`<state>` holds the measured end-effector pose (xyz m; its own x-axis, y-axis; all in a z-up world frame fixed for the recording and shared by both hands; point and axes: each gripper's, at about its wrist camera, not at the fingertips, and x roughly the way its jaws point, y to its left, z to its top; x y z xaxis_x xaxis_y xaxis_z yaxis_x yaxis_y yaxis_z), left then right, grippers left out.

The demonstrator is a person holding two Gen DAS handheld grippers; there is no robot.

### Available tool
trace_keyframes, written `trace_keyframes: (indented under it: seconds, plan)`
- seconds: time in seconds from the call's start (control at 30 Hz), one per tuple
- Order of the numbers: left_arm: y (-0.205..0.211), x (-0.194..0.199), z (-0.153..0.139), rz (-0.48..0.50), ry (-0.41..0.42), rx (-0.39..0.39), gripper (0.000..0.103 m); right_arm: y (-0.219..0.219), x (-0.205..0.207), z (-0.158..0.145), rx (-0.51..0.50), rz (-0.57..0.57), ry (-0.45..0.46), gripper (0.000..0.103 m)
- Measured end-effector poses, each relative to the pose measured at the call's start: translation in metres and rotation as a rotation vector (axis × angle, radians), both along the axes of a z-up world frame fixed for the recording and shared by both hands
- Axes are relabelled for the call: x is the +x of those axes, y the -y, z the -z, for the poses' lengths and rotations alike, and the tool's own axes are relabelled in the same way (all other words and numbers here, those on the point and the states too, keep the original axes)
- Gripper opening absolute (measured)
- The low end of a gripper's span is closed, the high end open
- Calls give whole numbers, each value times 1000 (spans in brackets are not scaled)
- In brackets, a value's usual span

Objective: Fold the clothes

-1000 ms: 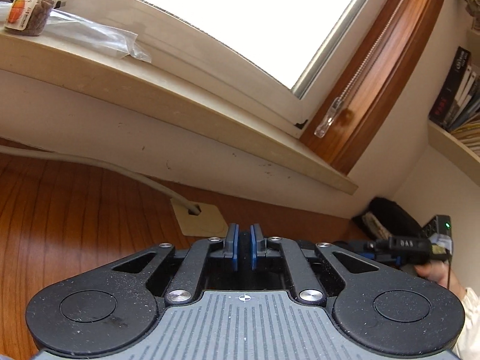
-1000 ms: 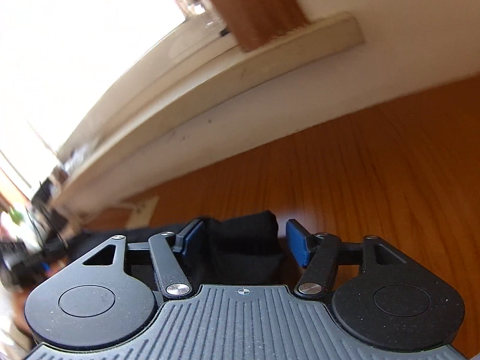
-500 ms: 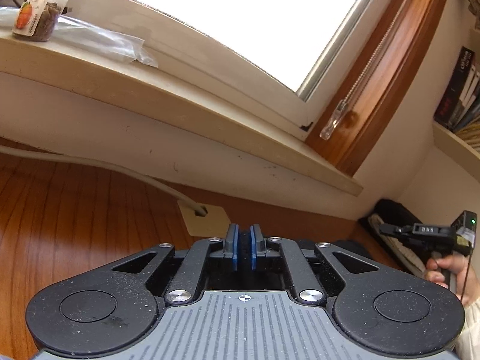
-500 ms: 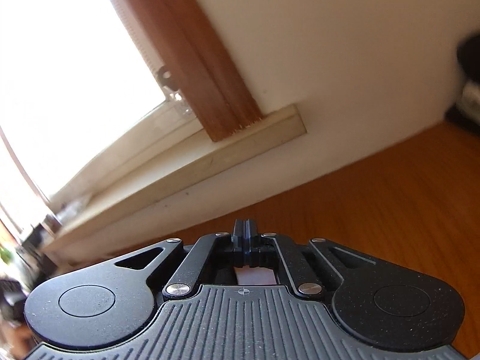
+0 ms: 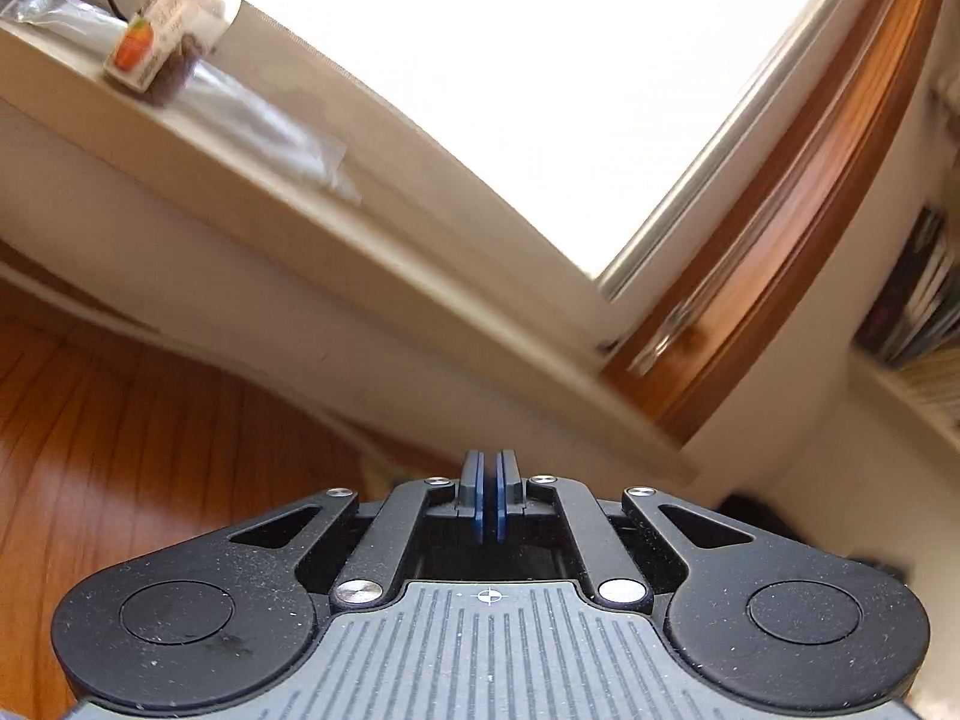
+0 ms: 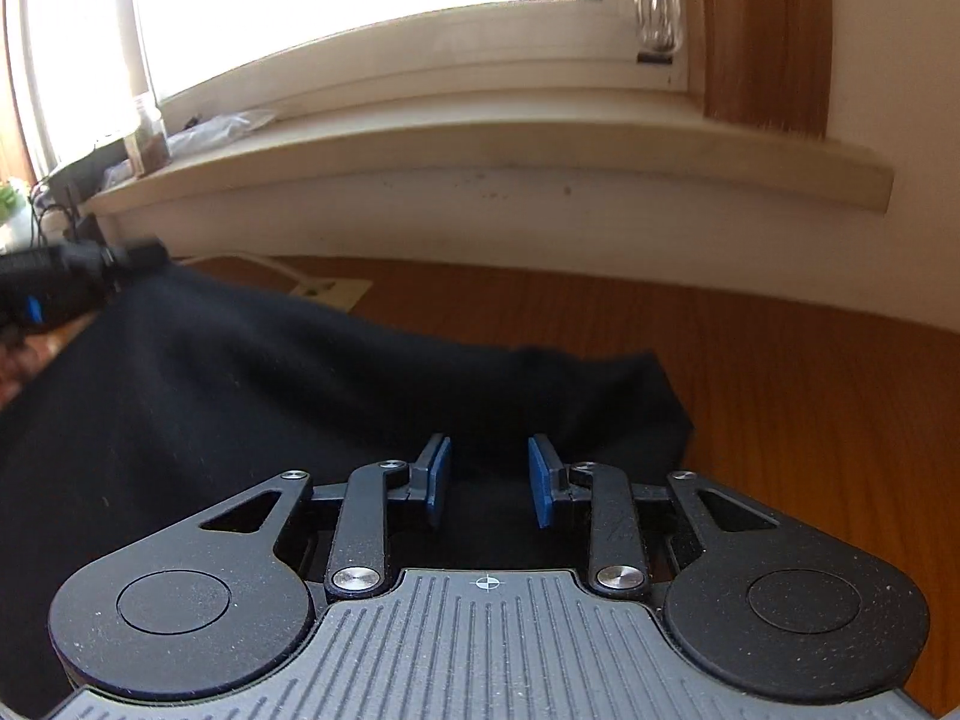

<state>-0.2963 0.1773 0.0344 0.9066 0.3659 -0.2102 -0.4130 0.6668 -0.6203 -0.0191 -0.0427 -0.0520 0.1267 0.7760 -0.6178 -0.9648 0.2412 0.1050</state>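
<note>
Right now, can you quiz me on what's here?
1. True or false: the cloth is white.
2. The right gripper is: A open, B shut on the cloth.
3. What does the cloth lie on?
Key: 1 false, it is black. 2 A; its jaws have just been opening, and the cloth lies under them, not pinched. 3 The table.
</note>
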Motion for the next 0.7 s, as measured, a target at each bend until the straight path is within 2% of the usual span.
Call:
trace_keyframes:
  seconds: [0.07,0.13,0.27,0.33,0.37,0.57,0.7]
  plan:
    - [2,-13,-6,-78,10,32,0,-2,-5,0,-7,1,34,28]
    - [-7,-26,-9,-94,9,4,0,-10,-3,3,-10,1,51,28]
    - [-8,-35,-14,-38,-46,-12,1,-3,-5,-2,-2,-2,58,29]
    - [-4,-34,-13,-11,-98,-7,12,12,-12,-9,13,-5,90,32]
    - [-1,-33,-11,-2,-128,5,14,19,-16,-13,25,-15,102,32]
    - [30,-25,9,102,-253,61,15,50,-50,-21,61,-98,120,37]
    - [46,-15,12,131,-303,104,15,75,-69,-25,98,-148,77,39]
